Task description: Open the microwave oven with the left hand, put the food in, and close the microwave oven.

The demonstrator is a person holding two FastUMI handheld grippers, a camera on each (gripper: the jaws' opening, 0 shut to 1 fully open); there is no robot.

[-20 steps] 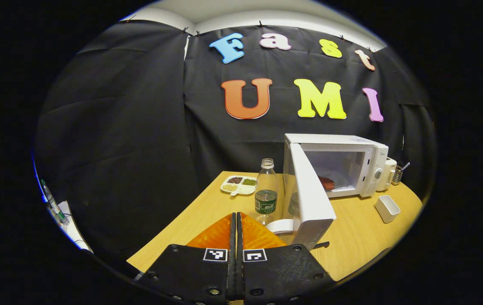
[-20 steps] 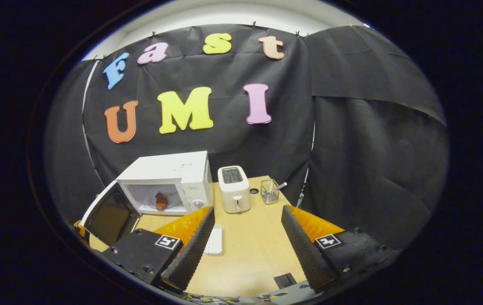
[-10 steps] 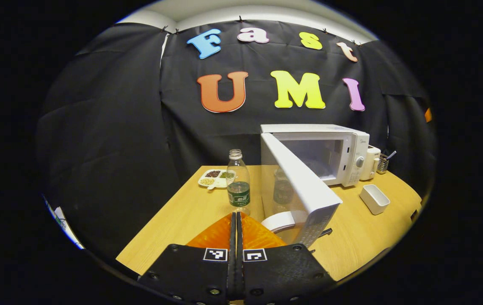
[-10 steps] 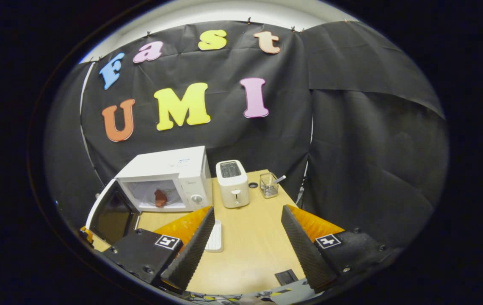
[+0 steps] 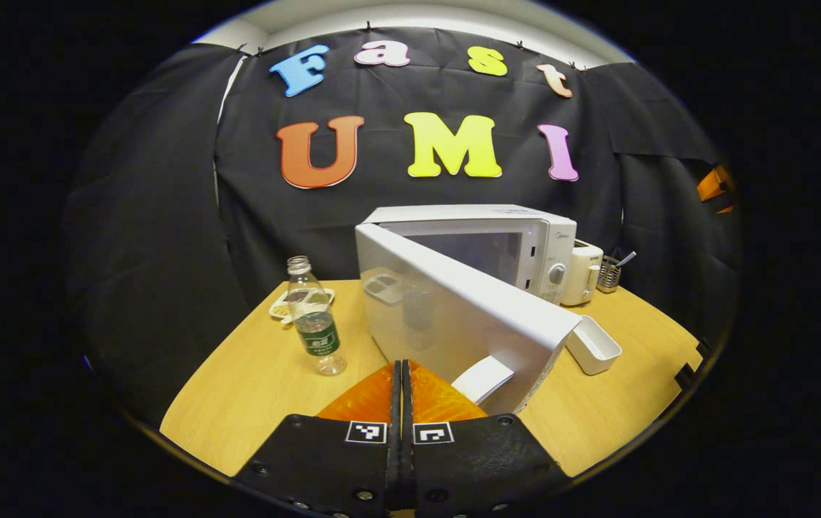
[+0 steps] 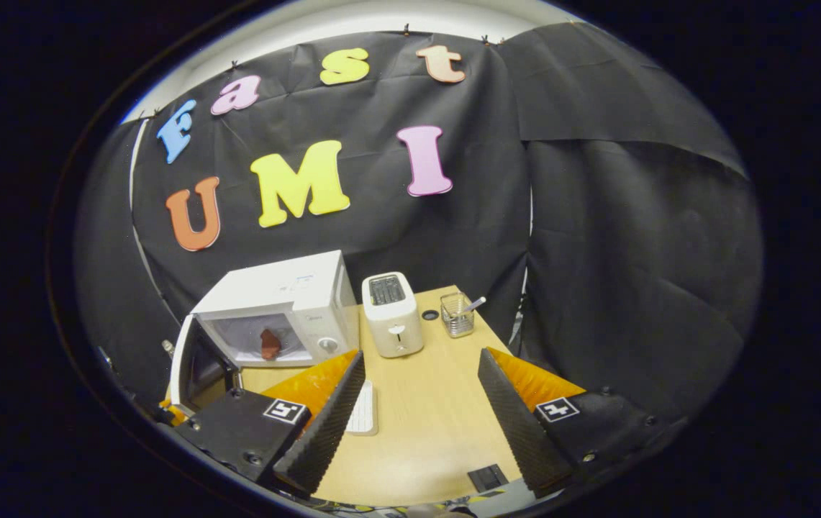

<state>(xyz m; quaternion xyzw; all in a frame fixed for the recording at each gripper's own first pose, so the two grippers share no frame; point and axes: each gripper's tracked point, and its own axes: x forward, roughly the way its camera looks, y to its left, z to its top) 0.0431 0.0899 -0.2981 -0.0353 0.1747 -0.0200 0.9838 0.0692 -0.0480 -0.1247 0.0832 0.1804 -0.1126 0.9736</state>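
Faintly, unreadable logo on microwave (image 5: 552, 248).

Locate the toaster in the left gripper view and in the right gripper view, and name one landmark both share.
Left gripper view: the toaster stands right of centre, partly hidden behind the microwave's right end.
Right gripper view: the toaster stands near centre, just right of the microwave.
Shared landmark: the wire utensil holder stands to the toaster's right in both.

food (image 6: 269, 343) inside microwave (image 6: 288, 302), toaster (image 6: 393, 315) beside
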